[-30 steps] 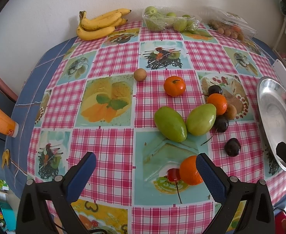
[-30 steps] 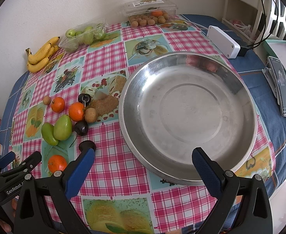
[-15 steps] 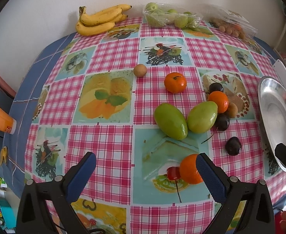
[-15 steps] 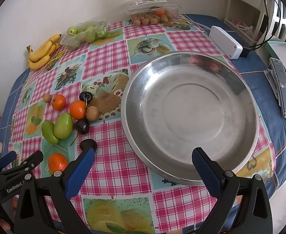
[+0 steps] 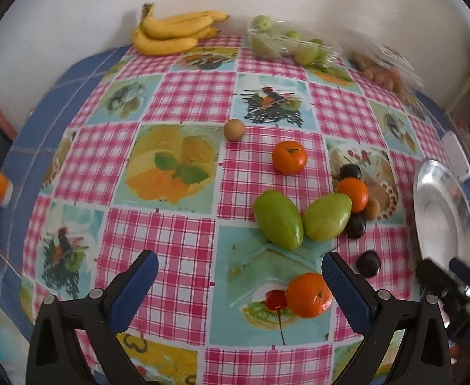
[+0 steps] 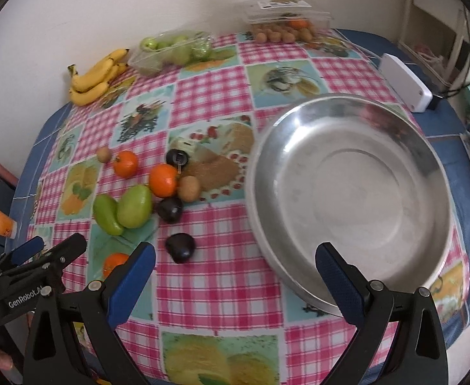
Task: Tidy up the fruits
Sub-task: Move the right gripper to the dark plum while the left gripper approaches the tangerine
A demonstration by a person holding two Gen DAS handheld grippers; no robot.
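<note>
The left gripper (image 5: 239, 284) is hovering over the near part of the bench (image 5: 183, 243) with its jaws spread wide and nothing between them. An orange (image 5: 308, 294) is lying just inside its right finger (image 5: 345, 292), apart from the pad.

The right gripper (image 6: 235, 276) is hanging open and empty too, its right finger (image 6: 339, 284) sitting over the near rim of the steel bowl (image 6: 350, 192). That bowl is resting empty on the right side of the checked cloth.

Left of the bowl, loose fruit is lying in a cluster: two green mangoes (image 6: 122, 208) touching each other, another orange (image 6: 163, 180) against a brown kiwi (image 6: 189, 188), and dark plums (image 6: 170, 208) among them. One plum (image 6: 180, 247) is sitting alone, nearer. A third orange (image 6: 125, 163) and a small brown fruit (image 6: 104, 154) are lying farther left.

Bananas (image 6: 95, 78) and two clear punnets (image 6: 171, 49) are lining the far edge by the wall.
</note>
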